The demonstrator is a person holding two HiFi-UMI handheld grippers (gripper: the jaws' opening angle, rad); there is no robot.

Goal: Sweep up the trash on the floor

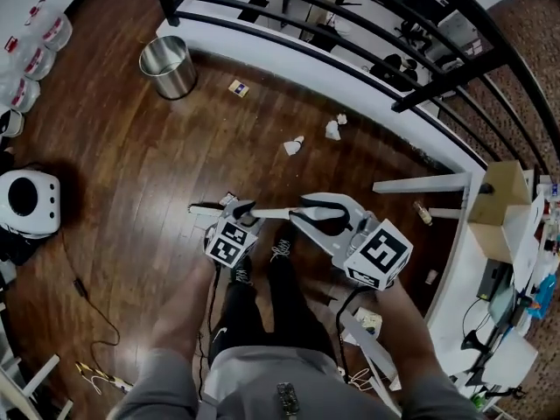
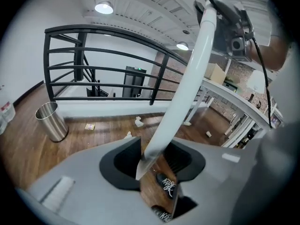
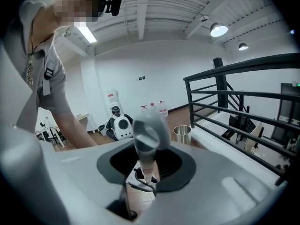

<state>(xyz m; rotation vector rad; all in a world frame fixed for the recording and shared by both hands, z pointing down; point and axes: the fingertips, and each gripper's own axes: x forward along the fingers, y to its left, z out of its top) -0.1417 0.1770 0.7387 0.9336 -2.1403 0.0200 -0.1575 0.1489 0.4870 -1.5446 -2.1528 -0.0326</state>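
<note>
3 crumpled white scraps (image 1: 332, 129) lie on the dark wood floor (image 1: 157, 164) ahead of you, close to the white base of the black railing (image 1: 350, 16). 1 flat packet (image 1: 238, 87) lies further left, just beside a steel bin (image 1: 168, 66) that stands upright. All of it is well apart from both your grippers.

You hold 1 long white handle (image 1: 280, 213) roughly level across your front, above your shoes (image 1: 282, 250). Your left gripper (image 1: 242, 212) has its jaws set fairly wide, and in the left gripper view the pale shaft (image 2: 187, 78) fills the gap between its dark pads (image 2: 124, 161). From there the shaft climbs toward your right gripper (image 1: 311, 213). The right gripper's jaws stand narrower, closed on a thinner part of the handle. In the right gripper view a grey loop end (image 3: 150, 135) sits blurred above those jaws.

The handle's working end is hard to make out. In the head view only a small dark tip shows past the left gripper, and nothing tells what kind of head it carries. In the right gripper view a dark and white shape shows low between the jaws, too blurred to name.

Your arms and body hide the floor right below you. A white rounded device (image 1: 28, 201) sits at the left edge, and a table (image 1: 455, 278) is cut off at the right edge.
</note>
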